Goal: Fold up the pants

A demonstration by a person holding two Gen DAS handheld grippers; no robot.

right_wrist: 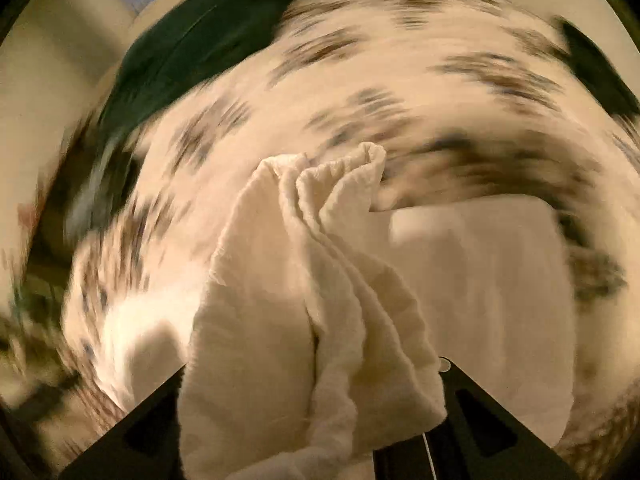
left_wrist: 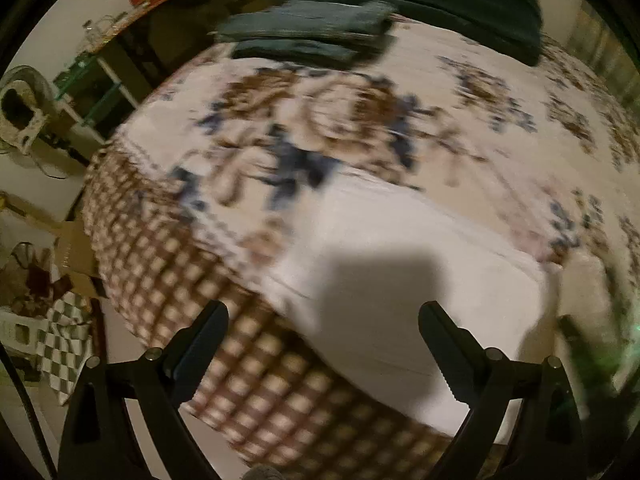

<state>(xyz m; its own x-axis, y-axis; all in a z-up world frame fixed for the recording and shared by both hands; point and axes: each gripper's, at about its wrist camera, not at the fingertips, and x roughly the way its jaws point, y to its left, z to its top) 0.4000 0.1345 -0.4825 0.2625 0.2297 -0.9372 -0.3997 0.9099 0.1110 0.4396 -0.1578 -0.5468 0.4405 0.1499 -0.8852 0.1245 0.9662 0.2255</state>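
Observation:
White pants [left_wrist: 400, 264] lie on a floral bedspread [left_wrist: 320, 120] near the bed's front edge. My left gripper [left_wrist: 324, 344] is open and empty, hovering just above the near part of the pants. In the right wrist view, my right gripper [right_wrist: 316, 392] is shut on a bunched, gathered end of the white pants [right_wrist: 304, 272]; the cloth hides its fingertips and stands up in folds, lifted above the rest of the pants [right_wrist: 480, 280] lying on the bed. Both views are blurred by motion.
A stack of folded dark clothes [left_wrist: 308, 36] sits at the far side of the bed, with a dark green pillow [left_wrist: 460, 4] behind it. The checked bed skirt [left_wrist: 180, 300] marks the bed's edge. Shelves and clutter [left_wrist: 80, 92] stand on the left.

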